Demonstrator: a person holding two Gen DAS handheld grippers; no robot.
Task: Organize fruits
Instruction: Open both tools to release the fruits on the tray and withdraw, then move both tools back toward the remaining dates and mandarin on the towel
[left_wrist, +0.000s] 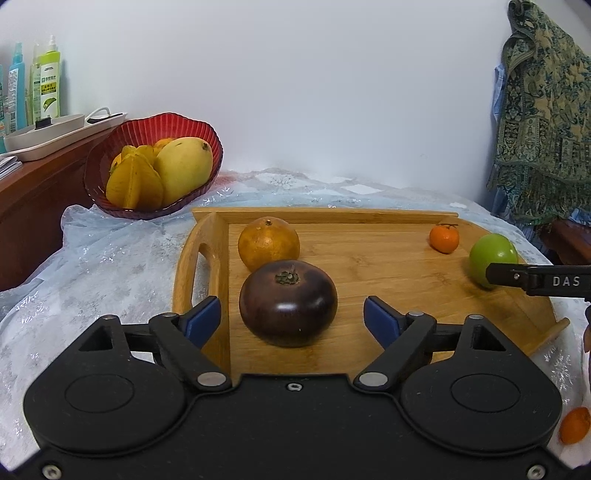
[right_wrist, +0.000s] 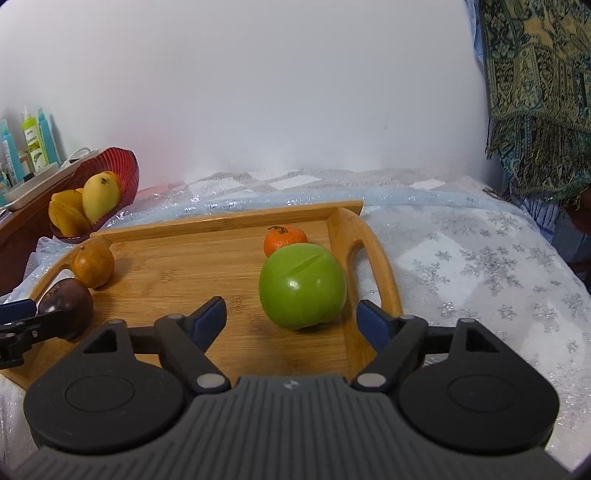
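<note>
A wooden tray (left_wrist: 369, 266) lies on the cloth-covered table. On it, a dark purple fruit (left_wrist: 288, 302) sits between the blue pads of my left gripper (left_wrist: 291, 319), which is open with a gap on each side. Behind that fruit is a brownish orange (left_wrist: 268, 242). A green apple (right_wrist: 302, 286) rests near the tray's right handle (right_wrist: 373, 258), between the pads of my open right gripper (right_wrist: 291, 319), untouched. A small tangerine (right_wrist: 284, 238) lies just behind the apple. One right finger (left_wrist: 517, 278) shows in front of the apple in the left wrist view.
A red ribbed bowl (left_wrist: 192, 127) holding a mango (left_wrist: 183, 171) and starfruit (left_wrist: 135, 181) stands at the back left by a wooden shelf with bottles (left_wrist: 48, 81). Another small orange (left_wrist: 574, 424) lies on the cloth at lower right. A patterned shawl (right_wrist: 535, 92) hangs at the right.
</note>
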